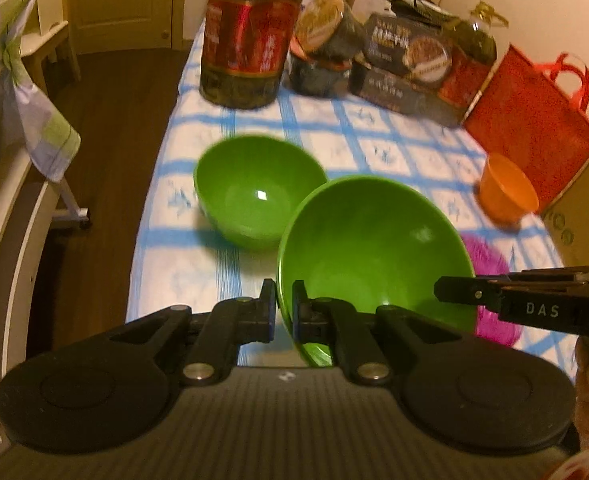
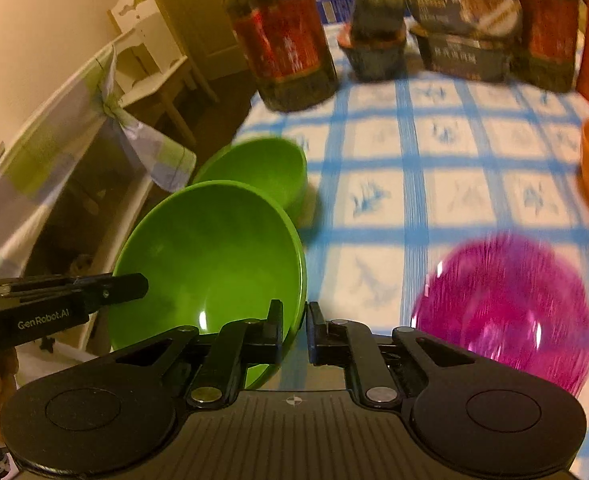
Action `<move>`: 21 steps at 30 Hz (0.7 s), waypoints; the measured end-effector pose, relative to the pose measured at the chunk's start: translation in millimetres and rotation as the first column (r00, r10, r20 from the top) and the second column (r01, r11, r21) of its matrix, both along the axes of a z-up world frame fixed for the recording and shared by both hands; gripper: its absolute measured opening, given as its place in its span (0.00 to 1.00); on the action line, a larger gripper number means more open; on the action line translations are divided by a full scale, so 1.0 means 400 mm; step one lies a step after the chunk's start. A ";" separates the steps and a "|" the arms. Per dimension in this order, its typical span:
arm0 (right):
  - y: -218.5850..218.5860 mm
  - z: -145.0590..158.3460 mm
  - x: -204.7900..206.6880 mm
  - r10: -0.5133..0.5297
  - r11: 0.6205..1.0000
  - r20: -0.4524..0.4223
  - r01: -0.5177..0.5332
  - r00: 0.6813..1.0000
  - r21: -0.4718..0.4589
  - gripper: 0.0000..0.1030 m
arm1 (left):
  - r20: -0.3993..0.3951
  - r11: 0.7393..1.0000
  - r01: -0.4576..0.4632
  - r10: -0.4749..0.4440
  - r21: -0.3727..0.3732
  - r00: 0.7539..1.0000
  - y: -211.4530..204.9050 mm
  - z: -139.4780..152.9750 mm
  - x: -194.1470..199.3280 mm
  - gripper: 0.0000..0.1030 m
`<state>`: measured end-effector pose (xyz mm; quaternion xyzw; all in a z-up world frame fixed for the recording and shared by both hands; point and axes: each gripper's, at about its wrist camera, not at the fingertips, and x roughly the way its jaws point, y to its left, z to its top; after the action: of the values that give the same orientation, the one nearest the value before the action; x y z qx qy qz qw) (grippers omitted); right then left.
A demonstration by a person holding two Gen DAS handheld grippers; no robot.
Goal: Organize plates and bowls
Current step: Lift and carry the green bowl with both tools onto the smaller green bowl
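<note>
Left wrist view: the left gripper [image 1: 283, 312] pinches the left rim of the near green bowl [image 1: 374, 248], one finger outside the wall and one inside.
Right wrist view: the right gripper [image 2: 295, 330] clamps the opposite rim of the same bowl [image 2: 214, 264], jaws narrowed onto the wall.
Held bowl: tilted, gripped on both sides, its base clear of the tablecloth [image 2: 414, 184].
Second green bowl [image 1: 254, 188]: upright on the cloth just behind the held one, toward the table's left edge.
Magenta bowl [image 2: 506, 312]: on the cloth to the right of the held bowl.
Orange bowl [image 1: 508, 188]: farther right, near the red bag [image 1: 530, 128].
Background: a large bottle [image 1: 250, 36] and dark boxes [image 1: 410, 64] at the far end.
</note>
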<state>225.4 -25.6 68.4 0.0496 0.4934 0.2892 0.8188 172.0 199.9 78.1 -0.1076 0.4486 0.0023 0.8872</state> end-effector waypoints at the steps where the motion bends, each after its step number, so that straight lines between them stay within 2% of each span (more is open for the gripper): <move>1: 0.008 0.013 0.014 0.003 1.000 0.007 -0.003 1.000 0.001 0.11 | 0.003 1.000 -0.004 0.004 0.003 1.000 0.008 0.010 0.017 0.06; 5: 0.047 0.046 0.085 0.020 1.000 0.015 -0.020 1.000 0.014 0.11 | 0.015 1.000 -0.023 0.023 0.013 1.000 0.041 0.043 0.086 0.06; 11: 0.113 0.051 0.191 0.030 0.999 0.008 -0.030 1.000 0.017 0.11 | 0.021 0.998 -0.045 0.044 0.034 0.999 0.097 0.063 0.185 0.06; 15: 0.156 0.034 0.255 0.037 0.999 -0.006 -0.037 0.999 0.018 0.11 | 0.004 0.997 -0.058 0.058 0.044 0.998 0.136 0.040 0.245 0.06; 21: 0.206 -0.017 0.323 0.048 0.999 -0.020 -0.049 0.999 -0.019 0.11 | -0.040 0.997 -0.062 0.063 0.042 0.997 0.170 -0.031 0.307 0.06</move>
<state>354.5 57.0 61.8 0.0326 0.5052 0.3038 0.8071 294.7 267.7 65.9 -0.1035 0.4633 0.0415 0.8792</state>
